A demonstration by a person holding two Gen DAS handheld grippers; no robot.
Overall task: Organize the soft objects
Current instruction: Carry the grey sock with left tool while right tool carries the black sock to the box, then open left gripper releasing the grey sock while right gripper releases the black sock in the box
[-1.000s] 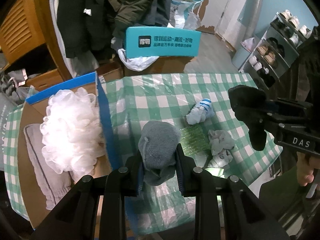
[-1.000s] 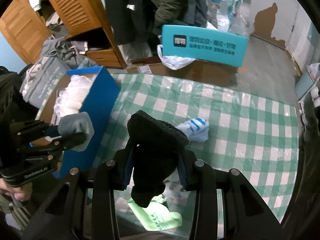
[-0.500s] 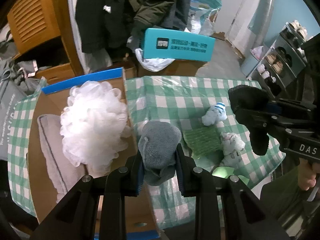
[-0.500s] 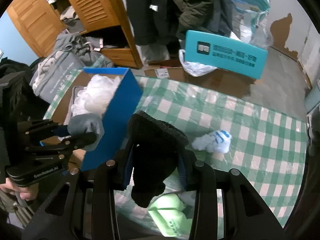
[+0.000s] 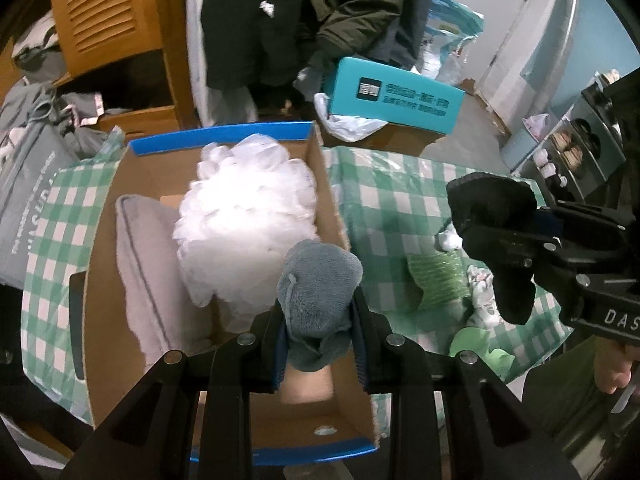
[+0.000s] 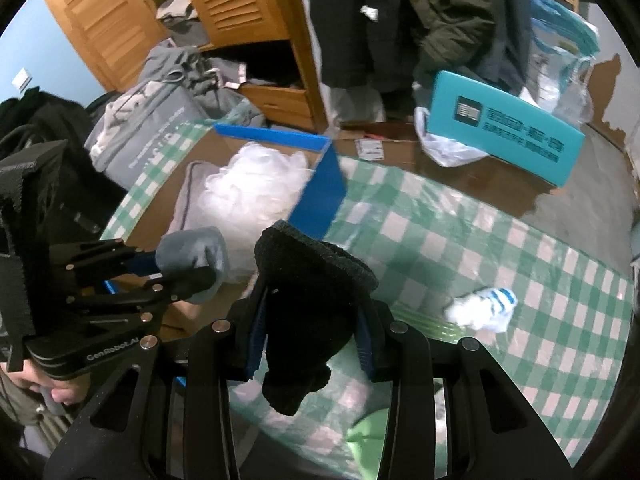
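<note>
My left gripper (image 5: 318, 332) is shut on a grey sock (image 5: 318, 284) and holds it over the open cardboard box (image 5: 112, 280), above its right wall. The box holds a white mesh bath pouf (image 5: 244, 216) and a folded grey towel (image 5: 148, 264). My right gripper (image 6: 310, 332) is shut on a black sock (image 6: 308, 300) above the checked table, right of the box; it also shows in the left wrist view (image 5: 496, 232). A white and blue sock (image 6: 482, 306), a green scrub pad (image 5: 438, 276) and a pale patterned sock (image 5: 482, 296) lie on the table.
A green-and-white checked cloth (image 6: 500, 248) covers the table. A light green item (image 5: 478, 350) lies at its near edge. A teal box (image 6: 508, 136), hanging coats (image 5: 300, 20), a wooden wardrobe (image 6: 240, 12) and a shoe rack (image 5: 576, 140) stand beyond the table.
Both grippers have moved left with their socks. The grey sock has gone from above the tablecloth to above the box's right wall. The black sock has come closer to the box.
</note>
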